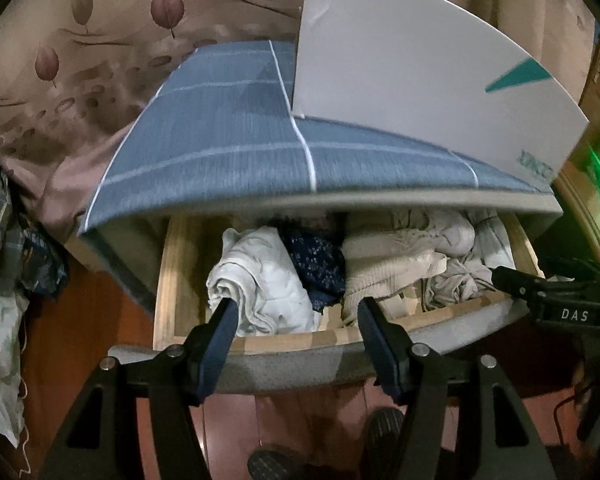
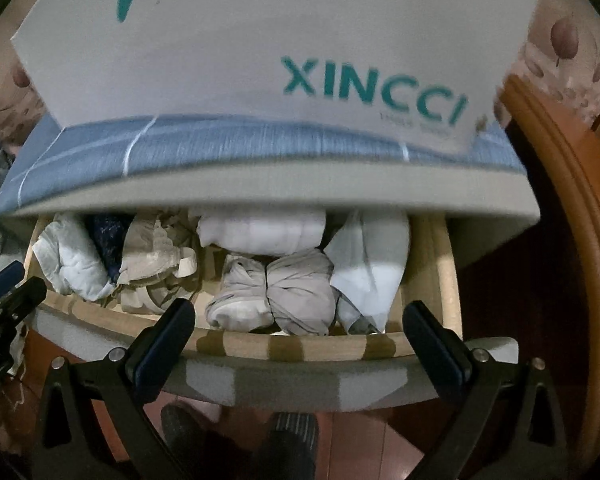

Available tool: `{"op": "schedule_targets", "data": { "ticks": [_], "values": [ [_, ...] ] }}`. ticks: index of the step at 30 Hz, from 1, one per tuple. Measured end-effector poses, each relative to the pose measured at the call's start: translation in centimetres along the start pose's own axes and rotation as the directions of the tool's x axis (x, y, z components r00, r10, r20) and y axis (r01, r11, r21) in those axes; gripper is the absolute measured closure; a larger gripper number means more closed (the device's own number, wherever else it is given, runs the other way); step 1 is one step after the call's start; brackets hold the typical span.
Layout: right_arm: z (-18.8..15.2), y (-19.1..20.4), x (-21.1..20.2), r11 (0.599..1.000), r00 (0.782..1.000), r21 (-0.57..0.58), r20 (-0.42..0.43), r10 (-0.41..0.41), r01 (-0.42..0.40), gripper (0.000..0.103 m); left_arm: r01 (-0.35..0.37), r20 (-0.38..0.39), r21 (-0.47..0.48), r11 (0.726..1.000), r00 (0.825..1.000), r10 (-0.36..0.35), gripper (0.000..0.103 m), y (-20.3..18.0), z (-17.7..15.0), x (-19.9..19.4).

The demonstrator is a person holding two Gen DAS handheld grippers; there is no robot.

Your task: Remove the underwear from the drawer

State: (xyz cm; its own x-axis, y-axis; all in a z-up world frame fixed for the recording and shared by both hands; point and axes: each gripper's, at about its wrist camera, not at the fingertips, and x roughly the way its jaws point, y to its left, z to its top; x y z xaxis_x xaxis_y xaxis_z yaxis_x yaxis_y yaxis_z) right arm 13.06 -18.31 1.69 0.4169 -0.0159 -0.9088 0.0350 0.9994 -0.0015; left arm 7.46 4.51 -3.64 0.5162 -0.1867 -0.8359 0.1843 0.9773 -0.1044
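Note:
The drawer (image 1: 284, 340) stands pulled open under a blue checked top, full of rolled and folded underwear. In the left wrist view a white roll (image 1: 260, 280), a dark blue floral piece (image 1: 318, 268) and beige pieces (image 1: 388, 276) lie in it. My left gripper (image 1: 296, 312) is open and empty, hovering over the drawer's front edge by the white roll. In the right wrist view a grey knotted bundle (image 2: 276, 292) and white pieces (image 2: 370, 268) lie in the drawer (image 2: 300, 346). My right gripper (image 2: 300, 316) is open and empty above the front rim, before the grey bundle.
A white XINCCI box (image 2: 260, 48) stands on the blue top (image 1: 228, 136). A leaf-patterned curtain (image 1: 80, 40) hangs behind. Clothes (image 1: 0, 240) pile at the left. A wooden frame (image 2: 560, 200) is at the right. The person's slippers (image 2: 292, 436) are on the floor below.

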Motion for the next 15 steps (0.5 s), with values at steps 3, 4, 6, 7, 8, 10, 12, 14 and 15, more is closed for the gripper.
{"op": "schedule_targets", "data": {
  "ticks": [3, 4, 6, 7, 8, 10, 12, 14, 15],
  "values": [
    [-0.7, -0.4, -0.3, 1.000, 1.000, 0.000, -0.028, 0.014, -0.014, 0.001, 0.005, -0.030, -0.001, 1.000, 1.000, -0.005, 0.039, -0.2, -1.2, -0.8],
    [-0.6, -0.6, -0.3, 1.000, 0.999, -0.004, -0.033, 0.014, -0.014, 0.001, 0.005, -0.036, -0.001, 1.000, 0.999, -0.005, 0.039, -0.3, -1.5, -1.0],
    [-1.0, -0.9, -0.4, 1.000, 0.998, -0.004, -0.052, 0.020, -0.021, 0.001, 0.008, -0.058, -0.008, 1.000, 0.998, -0.008, 0.039, -0.4, -2.3, -1.6],
    [-1.1, -1.0, -0.3, 1.000, 0.998, -0.005, -0.062, 0.021, -0.021, 0.001, 0.009, -0.064, -0.006, 1.000, 0.998, -0.009, 0.039, -0.4, -2.5, -1.7],
    [-1.3, -1.2, -0.3, 1.000, 0.997, -0.003, -0.076, 0.024, -0.024, 0.001, 0.010, -0.071, -0.005, 1.000, 0.997, -0.011, 0.039, -0.4, -2.8, -1.9],
    [-0.5, -1.3, -0.2, 1.000, 0.995, -0.005, -0.097, 0.024, -0.025, 0.001, 0.012, -0.090, -0.008, 1.000, 0.996, -0.013, 0.039, -0.4, -3.4, -2.3],
    [-0.9, -1.5, -0.1, 1.000, 0.993, -0.008, -0.117, 0.028, -0.029, 0.001, 0.006, -0.105, -0.001, 1.000, 0.994, -0.007, 0.039, -0.2, -3.7, -2.6],
    [-0.7, -1.9, 0.1, 0.999, 0.989, 0.002, -0.143, 0.035, -0.035, 0.001, -0.001, -0.118, 0.011, 1.000, 0.993, 0.002, 0.039, -0.6, -4.1, -2.8],
    [-0.7, -2.0, 0.1, 0.999, 0.987, -0.001, -0.155, 0.034, -0.034, 0.001, -0.006, -0.126, 0.020, 1.000, 0.992, 0.009, 0.039, -0.7, -4.4, -3.1]
  ]
}}
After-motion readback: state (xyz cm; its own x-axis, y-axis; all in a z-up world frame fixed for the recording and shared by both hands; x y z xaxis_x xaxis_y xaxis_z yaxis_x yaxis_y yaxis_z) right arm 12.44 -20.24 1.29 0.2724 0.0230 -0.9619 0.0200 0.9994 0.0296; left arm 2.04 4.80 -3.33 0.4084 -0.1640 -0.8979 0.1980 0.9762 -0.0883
